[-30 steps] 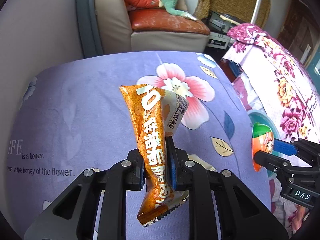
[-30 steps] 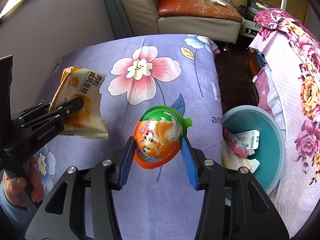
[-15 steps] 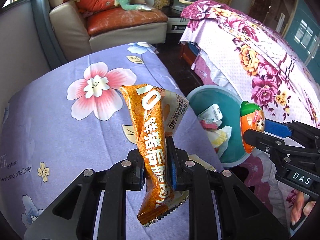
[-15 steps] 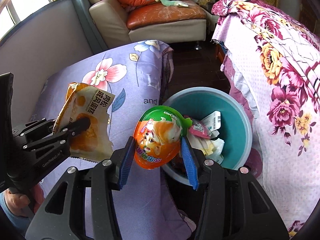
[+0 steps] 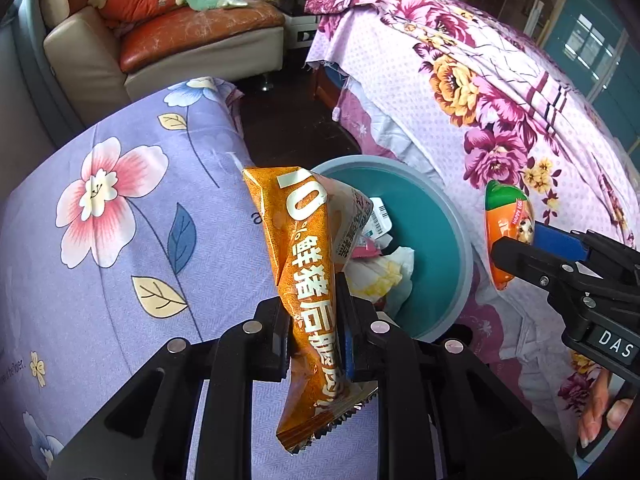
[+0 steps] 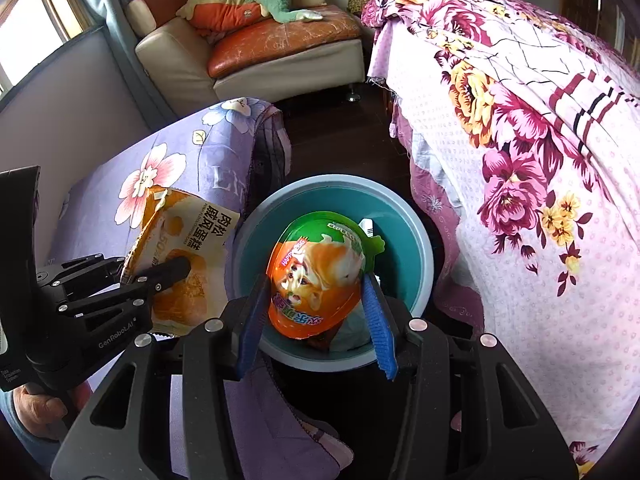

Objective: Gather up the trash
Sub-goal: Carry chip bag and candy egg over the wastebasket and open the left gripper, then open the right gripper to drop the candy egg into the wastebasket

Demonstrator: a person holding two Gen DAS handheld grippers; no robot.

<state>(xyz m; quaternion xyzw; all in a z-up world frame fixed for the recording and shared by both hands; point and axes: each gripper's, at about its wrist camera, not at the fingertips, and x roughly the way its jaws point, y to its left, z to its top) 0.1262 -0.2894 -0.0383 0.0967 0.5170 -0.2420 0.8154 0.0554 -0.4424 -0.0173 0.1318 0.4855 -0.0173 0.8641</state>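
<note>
My left gripper is shut on an orange snack wrapper with white characters, held upright beside the rim of the teal bin. My right gripper is shut on an orange and green egg-shaped toy package, directly above the teal bin. In the right wrist view the left gripper and its wrapper hang at the left, over the purple bedspread. In the left wrist view the right gripper holds the egg package at the right.
The bin stands on dark floor between a purple flowered bedspread and a pink flowered bed cover. It holds paper scraps and wrappers. A beige and orange sofa stands at the back. A hand grips the left handle.
Both grippers have swung sideways from over the purple bedspread to the teal bin, carrying their items. The egg package now hangs over the bin; the wrapper is at its rim.
</note>
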